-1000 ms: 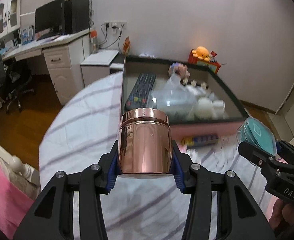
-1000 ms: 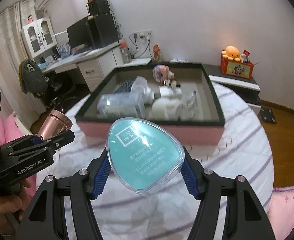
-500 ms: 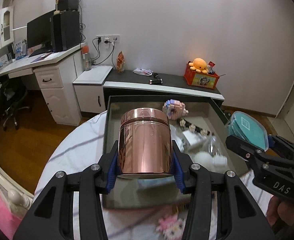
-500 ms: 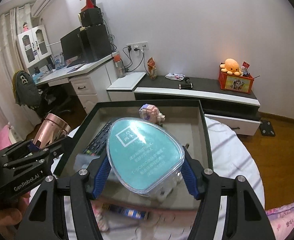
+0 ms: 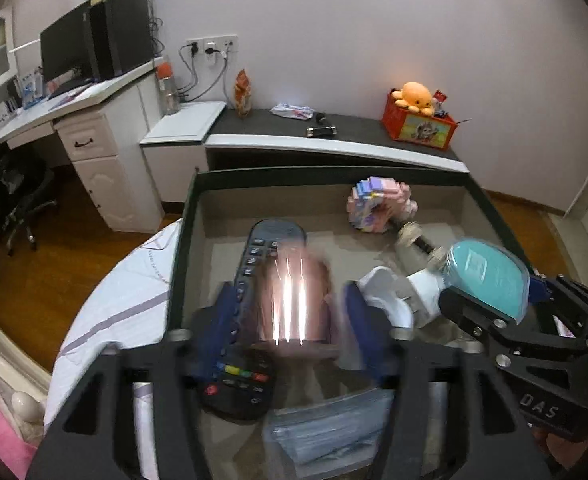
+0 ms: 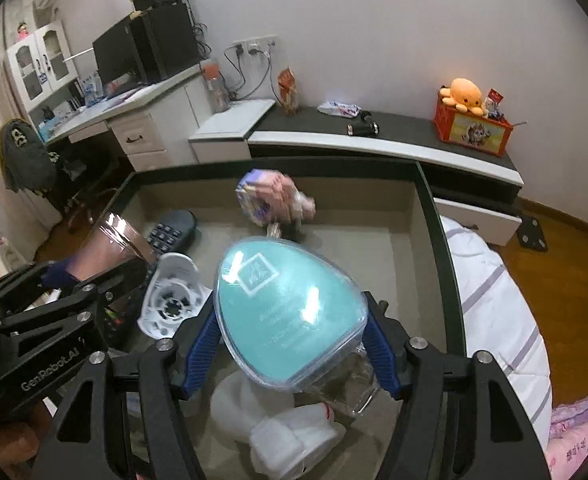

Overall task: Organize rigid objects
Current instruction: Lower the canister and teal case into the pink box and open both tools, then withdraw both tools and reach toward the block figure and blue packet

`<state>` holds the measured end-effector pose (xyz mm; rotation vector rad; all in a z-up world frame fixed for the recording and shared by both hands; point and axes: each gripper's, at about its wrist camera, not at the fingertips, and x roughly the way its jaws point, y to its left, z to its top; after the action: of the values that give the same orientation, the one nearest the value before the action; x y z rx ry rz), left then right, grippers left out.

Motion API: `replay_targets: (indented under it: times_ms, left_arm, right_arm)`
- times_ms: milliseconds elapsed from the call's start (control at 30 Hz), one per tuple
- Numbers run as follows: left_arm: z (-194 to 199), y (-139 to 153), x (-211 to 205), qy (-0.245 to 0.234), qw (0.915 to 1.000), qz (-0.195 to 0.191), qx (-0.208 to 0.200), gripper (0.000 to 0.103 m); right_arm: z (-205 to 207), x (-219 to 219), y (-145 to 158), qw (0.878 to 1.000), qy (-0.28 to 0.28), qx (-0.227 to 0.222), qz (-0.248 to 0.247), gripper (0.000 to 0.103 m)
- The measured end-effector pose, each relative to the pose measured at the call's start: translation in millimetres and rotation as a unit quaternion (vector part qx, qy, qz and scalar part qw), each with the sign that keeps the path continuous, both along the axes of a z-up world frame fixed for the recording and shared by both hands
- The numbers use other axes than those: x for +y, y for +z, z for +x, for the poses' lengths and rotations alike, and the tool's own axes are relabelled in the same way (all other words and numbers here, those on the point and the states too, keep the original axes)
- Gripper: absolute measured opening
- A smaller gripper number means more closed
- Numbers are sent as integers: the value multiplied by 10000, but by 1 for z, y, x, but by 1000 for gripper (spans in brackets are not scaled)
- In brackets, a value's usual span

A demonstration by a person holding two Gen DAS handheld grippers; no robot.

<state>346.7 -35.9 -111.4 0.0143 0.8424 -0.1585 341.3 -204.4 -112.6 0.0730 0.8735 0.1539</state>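
Left tool [image 5: 286, 320]: spread around 1 copper canister [image 5: 292, 304] | right tool [image 6: 292, 344]: clamps 1 teal-lidded case [image 6: 290, 312]

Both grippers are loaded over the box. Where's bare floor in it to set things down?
Bare floor in the box lies along its right wall, right of the pink block toy, and in the far left corner beyond the remote. The near half is crowded: white holder, white bottle, plastic bag.
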Motion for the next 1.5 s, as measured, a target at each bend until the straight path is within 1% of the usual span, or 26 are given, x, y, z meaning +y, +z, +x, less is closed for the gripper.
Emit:
replay_targets:
  times_ms: [33, 67, 133, 200, 233, 300, 367, 400, 600, 733, 1000, 1100, 1167, 1267, 1367, 1500]
  left_arm:
    - [-3, 2, 2, 58, 10000, 15, -70, 81]
    - [-8, 5, 5, 97, 9998, 0, -173, 85]
    - [-19, 12, 11, 109, 9994, -112, -300, 94]
    - [-31, 20, 19, 163, 9987, -160, -450, 100]
    - [-36, 23, 21, 203, 9983, -149, -520, 101]
    - [-51, 32, 27, 247, 9975, -167, -643, 102]
    - [-67, 41, 33, 295, 9968, -205, -716, 103]
    - [-74, 44, 35, 308, 9965, -214, -748, 103]
    - [-125, 63, 47, 390, 9951, -178, -895, 103]
    - [-161, 74, 54, 450, 9941, -165, -974, 103]
    - [-221, 85, 69, 668, 9923, -228, -1022, 103]
    - [-244, 83, 74, 776, 9912, -329, -1017, 103]
    - [-257, 79, 76, 807, 9912, -368, -983, 103]
    - [-275, 71, 73, 811, 9920, -309, -920, 103]
    - [-286, 63, 70, 759, 9934, -286, -817, 103]
    - [-295, 62, 64, 691, 9940, -196, -820, 103]
  right_arm:
    - [-2, -1, 0, 10000, -6, 2, 35, 80]
    - [-5, -4, 1, 9999, -47, -16, 105, 82]
    - [-11, -10, 5, 9996, -67, -48, 262, 83]
    - [-19, -11, 10, 9995, -79, -110, 272, 86]
    - [-24, -12, 13, 9995, -87, -151, 279, 87]
    - [-35, -12, 19, 9991, -111, -224, 344, 95]
    - [-49, -11, 26, 9985, -144, -332, 406, 96]
    - [-55, -11, 30, 9982, -148, -373, 446, 103]
    - [-100, -13, 49, 9960, -260, -590, 617, 103]
    - [-137, -14, 61, 9949, -278, -724, 641, 103]
    - [-215, -17, 79, 9908, -436, -1059, 717, 103]
    - [-240, -19, 78, 9890, -569, -1175, 690, 103]
    - [-255, -17, 77, 9894, -562, -1185, 628, 103]
    - [-270, -17, 74, 9901, -582, -1178, 498, 103]
    - [-276, -20, 68, 9900, -635, -1095, 616, 103]
    - [-281, -17, 68, 9904, -564, -1115, 593, 103]
